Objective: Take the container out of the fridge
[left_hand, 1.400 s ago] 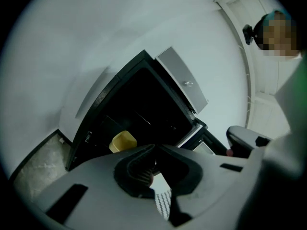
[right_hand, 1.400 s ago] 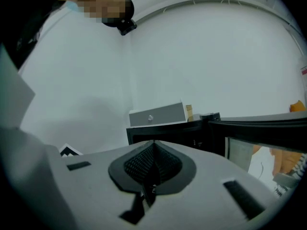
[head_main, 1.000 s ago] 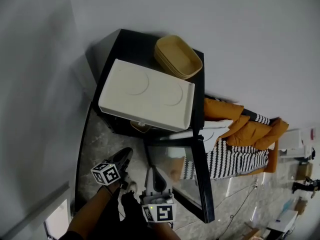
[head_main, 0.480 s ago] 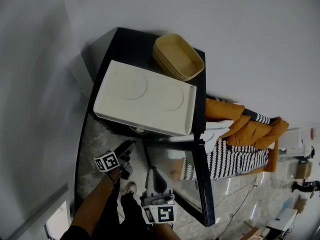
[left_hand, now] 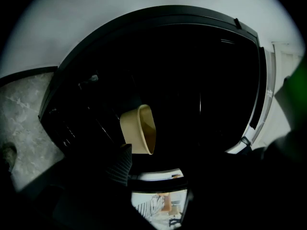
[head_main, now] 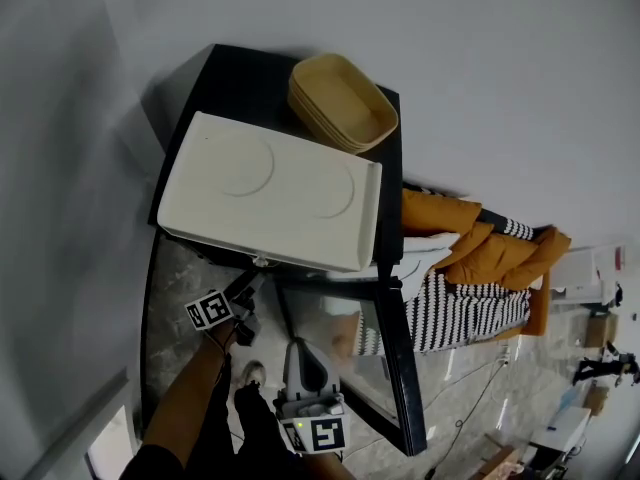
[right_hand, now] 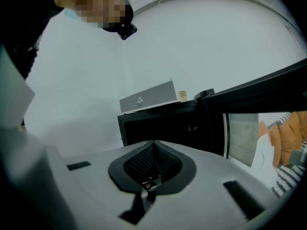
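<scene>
A tan open-topped container [left_hand: 139, 135] stands alone in the dark inside of the black fridge [head_main: 235, 83], seen tipped sideways in the left gripper view. My left gripper [left_hand: 184, 176] points into the fridge opening and its jaws have just been opening. They stand wide apart, short of the container, with nothing between them. A ribbed pad [left_hand: 120, 163] shows just below the container. In the head view my left gripper [head_main: 243, 298] is at the fridge front, under the cooktop. My right gripper [head_main: 303, 363] hangs back beside the open door, its jaws [right_hand: 153, 153] together on nothing.
A white cooktop [head_main: 270, 193] and stacked tan trays [head_main: 342, 103] lie on the fridge top. The glass door [head_main: 395, 368] swings out to the right. Orange and striped clothes [head_main: 470, 278] lie behind it. A grey wall runs along the left; the floor is marbled stone [head_main: 175, 278].
My left gripper has moved in toward the fridge opening and its jaws have spread apart. The right gripper has hardly moved.
</scene>
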`<state>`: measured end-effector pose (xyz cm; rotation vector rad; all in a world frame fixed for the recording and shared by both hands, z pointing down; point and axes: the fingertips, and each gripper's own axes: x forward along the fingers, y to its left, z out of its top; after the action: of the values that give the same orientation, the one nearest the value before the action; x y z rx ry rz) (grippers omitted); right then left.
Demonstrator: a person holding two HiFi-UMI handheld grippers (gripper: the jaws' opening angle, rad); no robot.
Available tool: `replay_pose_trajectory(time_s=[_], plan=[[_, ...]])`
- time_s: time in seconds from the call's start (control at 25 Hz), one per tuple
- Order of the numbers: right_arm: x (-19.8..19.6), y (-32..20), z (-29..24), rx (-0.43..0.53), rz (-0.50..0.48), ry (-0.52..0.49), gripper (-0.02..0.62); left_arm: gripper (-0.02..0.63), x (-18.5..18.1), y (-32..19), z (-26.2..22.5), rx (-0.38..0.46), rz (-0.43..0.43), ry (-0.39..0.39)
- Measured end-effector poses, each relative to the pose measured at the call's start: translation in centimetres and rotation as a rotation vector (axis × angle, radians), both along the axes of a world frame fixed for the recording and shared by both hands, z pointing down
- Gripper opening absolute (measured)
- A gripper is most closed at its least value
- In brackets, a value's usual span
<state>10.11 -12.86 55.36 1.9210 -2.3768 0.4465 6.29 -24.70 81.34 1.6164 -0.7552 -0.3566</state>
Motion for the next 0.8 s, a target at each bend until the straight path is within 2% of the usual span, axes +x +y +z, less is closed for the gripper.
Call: replay_pose_trajectory(time_s=[0.16,0.44,0.8], plan=[[0.4,0.0,0.3,0.029,-0.003,0.004,0.0,0.27,0.5,-0.7,1.0,-0.015,-0.011,0.016],[0.6,-0.6,1.0,0.026,-0.008,0.004,0.0,0.27,0.5,-2.3,3.2,-0.06,-0.053,0.04],[0.6,-0.9,2.1,0.014,-0.009,-0.001,0.0,0.27,1.0,-3.5,3.9,-0.057,-0.064,0.082]])
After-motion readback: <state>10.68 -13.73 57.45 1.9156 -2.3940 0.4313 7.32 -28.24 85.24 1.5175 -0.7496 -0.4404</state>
